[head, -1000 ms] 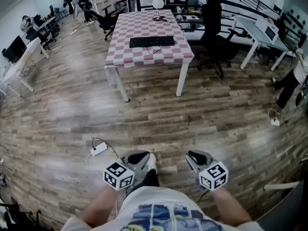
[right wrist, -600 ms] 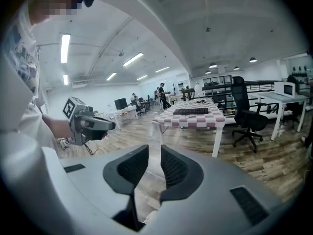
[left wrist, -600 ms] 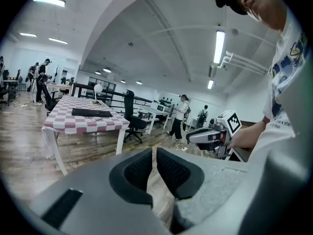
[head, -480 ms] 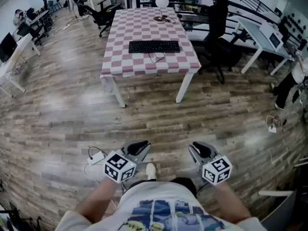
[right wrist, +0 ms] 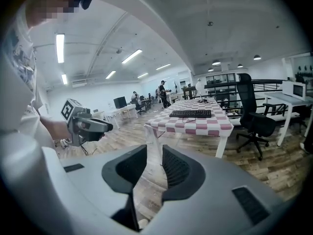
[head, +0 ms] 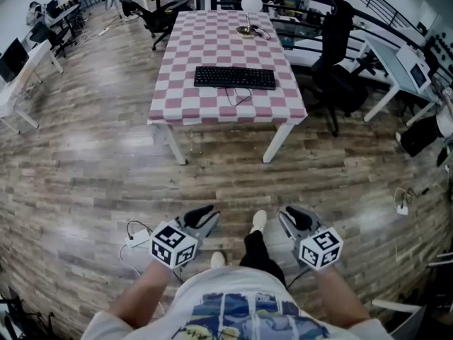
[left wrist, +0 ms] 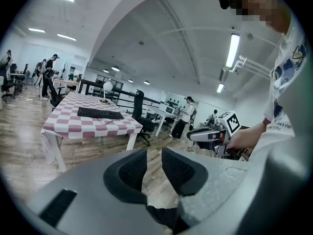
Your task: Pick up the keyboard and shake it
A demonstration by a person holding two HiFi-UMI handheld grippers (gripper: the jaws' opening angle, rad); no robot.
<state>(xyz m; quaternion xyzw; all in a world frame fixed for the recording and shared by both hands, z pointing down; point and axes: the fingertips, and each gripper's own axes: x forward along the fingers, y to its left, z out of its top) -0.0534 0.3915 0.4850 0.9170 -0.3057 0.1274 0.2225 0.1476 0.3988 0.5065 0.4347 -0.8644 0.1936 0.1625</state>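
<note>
A black keyboard [head: 234, 77] lies flat on a table with a pink-and-white checked cloth [head: 226, 105], well ahead of me across the wooden floor. Its cable curls toward the table's front edge. The keyboard [left wrist: 100, 113] also shows far off in the left gripper view, and the keyboard [right wrist: 190, 113] in the right gripper view. My left gripper [head: 204, 214] and right gripper [head: 291, 214] are held low near my waist, far from the table. On both, the jaws are opening, with a narrow gap and nothing between them.
A white globe lamp [head: 250, 6] stands at the table's far end. A black office chair [head: 338, 69] sits right of the table, white desks [head: 400, 62] beyond it. A white power adapter with cable [head: 134, 238] lies on the floor by my left gripper. People work at desks far left.
I have walked closer to the table; it looms larger and lower in the head view. Both grippers stay near my waist, and their jaws have parted slightly.
</note>
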